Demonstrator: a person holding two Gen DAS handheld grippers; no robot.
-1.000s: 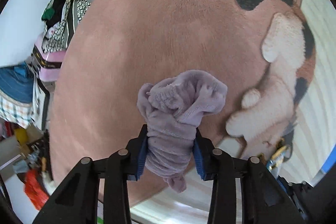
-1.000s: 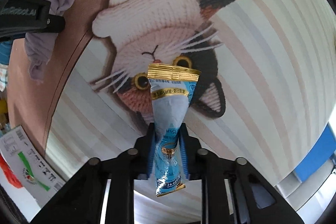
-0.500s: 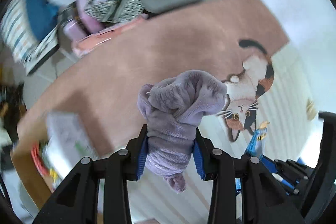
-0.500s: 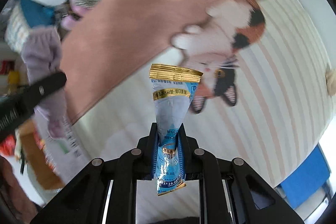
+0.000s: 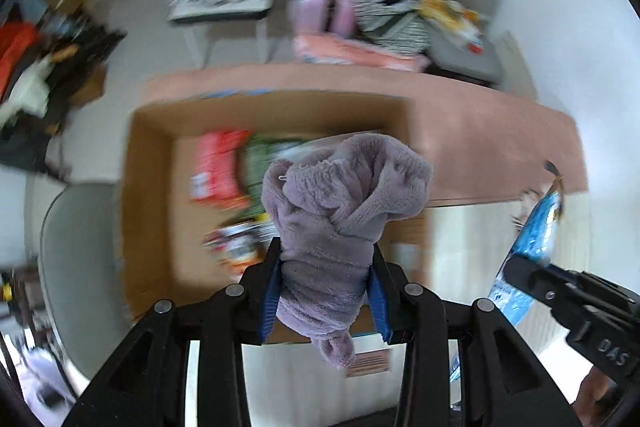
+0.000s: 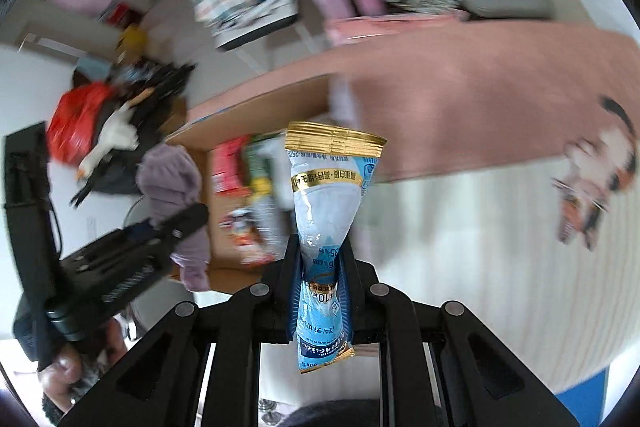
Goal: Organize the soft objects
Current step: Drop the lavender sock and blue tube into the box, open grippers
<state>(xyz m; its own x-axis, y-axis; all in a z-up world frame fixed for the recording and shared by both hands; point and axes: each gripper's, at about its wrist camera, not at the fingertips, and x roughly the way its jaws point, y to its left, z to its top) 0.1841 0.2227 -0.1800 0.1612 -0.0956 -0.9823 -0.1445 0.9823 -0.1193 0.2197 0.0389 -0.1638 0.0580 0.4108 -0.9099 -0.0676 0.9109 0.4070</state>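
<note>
A pink rug with a calico cat figure at one end lay on a pale floor, and clutter of bags, folded cloth and a grey seat lined the far wall. An open cardboard box stood at the rug's edge, with blurred red and green packets lying inside it.

The left hand-held gripper was clamped on a lilac fleece cloth, its blue pads pressing the bunched middle while the loose end bulged out past the fingertips. The cloth hung over the box's opening.

The right hand-held gripper was closed tight on a light-blue snack pouch with a gold sealed top, pinched near its lower end and standing up between the fingers. In the right wrist view the pouch sat above the box's near corner and the rug beside it. Both views were smeared by motion blur.
</note>
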